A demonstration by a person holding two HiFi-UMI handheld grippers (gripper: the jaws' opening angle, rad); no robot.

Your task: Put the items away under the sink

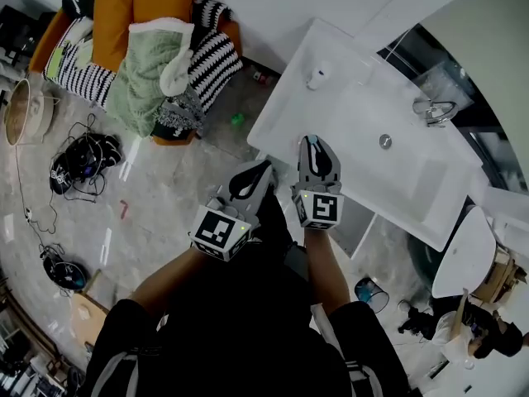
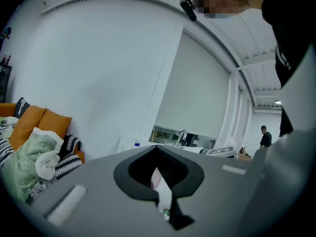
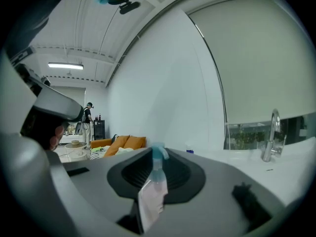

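Before a white sink counter (image 1: 347,114) with a chrome tap (image 1: 434,110), a person stands on a grey stone-look floor (image 1: 165,197) in a room with plain white walls (image 3: 163,83) and a pale blind (image 3: 256,58) drawn over the window. To the left is a sofa (image 1: 111,15) with orange cushions, heaped with a green blanket and black-and-white striped throws. A tangle of dark cables (image 1: 83,155) lies on the floor near it.

The right gripper (image 1: 316,151) is held level, pointing at the sink's near edge, and is clamped on a spray bottle (image 3: 152,196). The bottle stands upright between the jaws, its long axis running up the right gripper view. Its pale blue nozzle (image 3: 159,154) is on top, with the spout turned to that view's right. The label is pinkish white, and its print is too blurred to read.

The left gripper (image 1: 260,172) sits just beside the right one, angled toward the sink's left corner. Its jaws are drawn nearly together with nothing gripped, and only a thin pale slit shows between them. Each gripper's cube bears black-and-white square markers.

A small white bottle (image 1: 317,77) stands on the counter's far left corner. A small green thing (image 1: 237,119) lies on the floor between the sofa and the sink.
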